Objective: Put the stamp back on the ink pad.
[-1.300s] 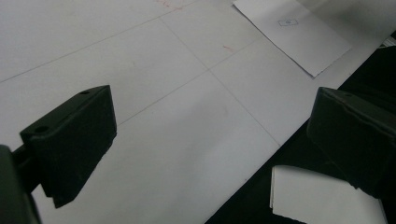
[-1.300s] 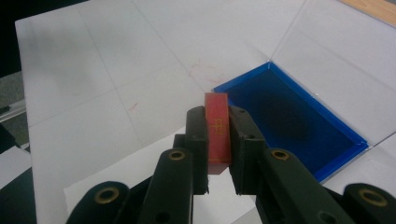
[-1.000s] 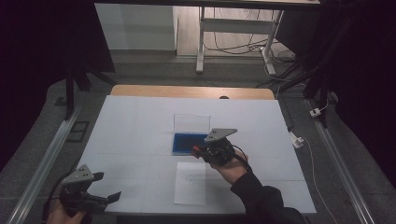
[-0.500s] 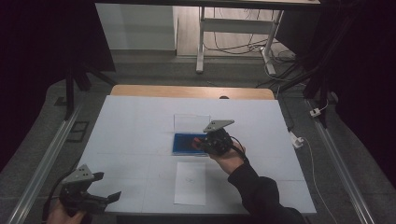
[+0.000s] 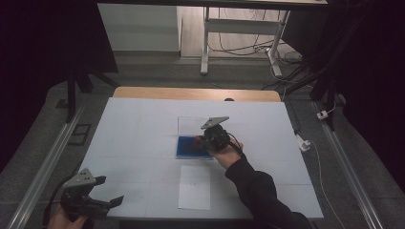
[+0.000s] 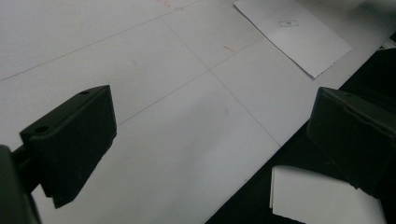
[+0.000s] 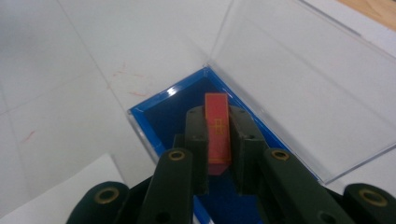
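At the lower left of the high view the left hand-held gripper (image 5: 102, 202) idles over the near edge of the desk (image 5: 133, 133), its jaws spread wide with nothing between them, and a white sheet of paper (image 5: 195, 187) lies at bottom centre of the frame. Farther in, near the middle of that frame, the right hand-held gripper (image 7: 218, 149) is clamped narrow on a small red block (image 7: 217, 133), gripping it by its two broad faces so that it stands on edge and pokes out beyond the jaw tips. The block hangs right above the blue tray (image 7: 163, 105) of an open case, apparently not yet touching its floor. To seat it well I would lower it straight, keep it square to the tray walls, and release only once it rests (a tilted drop could leave it leaning on the rim). The tray looks empty otherwise. Behind it the clear lid (image 7: 299, 79) stands tilted open, toward the upper right of the right gripper view.
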`<state>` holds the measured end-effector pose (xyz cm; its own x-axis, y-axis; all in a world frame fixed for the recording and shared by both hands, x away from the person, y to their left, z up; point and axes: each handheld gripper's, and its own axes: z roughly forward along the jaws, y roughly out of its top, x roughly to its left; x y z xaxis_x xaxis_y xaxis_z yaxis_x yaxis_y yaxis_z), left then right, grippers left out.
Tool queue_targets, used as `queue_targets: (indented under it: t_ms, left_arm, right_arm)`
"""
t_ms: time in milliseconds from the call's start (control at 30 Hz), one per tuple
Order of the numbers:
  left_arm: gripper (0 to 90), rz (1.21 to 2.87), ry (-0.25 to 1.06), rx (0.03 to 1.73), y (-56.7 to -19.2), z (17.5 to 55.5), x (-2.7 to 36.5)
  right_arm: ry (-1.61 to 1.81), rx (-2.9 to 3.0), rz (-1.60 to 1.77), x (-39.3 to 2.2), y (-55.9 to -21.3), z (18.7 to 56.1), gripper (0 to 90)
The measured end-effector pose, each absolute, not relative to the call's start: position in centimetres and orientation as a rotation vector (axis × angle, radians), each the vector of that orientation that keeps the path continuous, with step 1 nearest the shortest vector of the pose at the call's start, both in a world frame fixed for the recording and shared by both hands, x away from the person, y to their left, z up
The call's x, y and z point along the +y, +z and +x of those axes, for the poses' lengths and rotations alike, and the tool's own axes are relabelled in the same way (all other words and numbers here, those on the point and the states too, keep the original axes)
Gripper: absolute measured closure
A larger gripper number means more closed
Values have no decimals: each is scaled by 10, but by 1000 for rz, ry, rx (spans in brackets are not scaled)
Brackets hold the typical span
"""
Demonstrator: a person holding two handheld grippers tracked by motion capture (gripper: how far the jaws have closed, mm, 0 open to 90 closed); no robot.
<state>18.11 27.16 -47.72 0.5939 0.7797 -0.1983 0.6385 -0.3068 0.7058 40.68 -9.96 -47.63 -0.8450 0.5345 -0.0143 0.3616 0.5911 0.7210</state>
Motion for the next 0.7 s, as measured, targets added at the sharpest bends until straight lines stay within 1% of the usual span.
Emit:
queue_targets:
  t_ms: [367, 700]
  left_arm:
    - [18, 2042, 231, 1120, -477, 181, 271]
    - [18, 2042, 233, 1119, -477, 180, 271]
  right_arm:
    - [1034, 2611, 741, -90, -493, 418, 792]
    - [1019, 2615, 722, -87, -497, 419, 786]
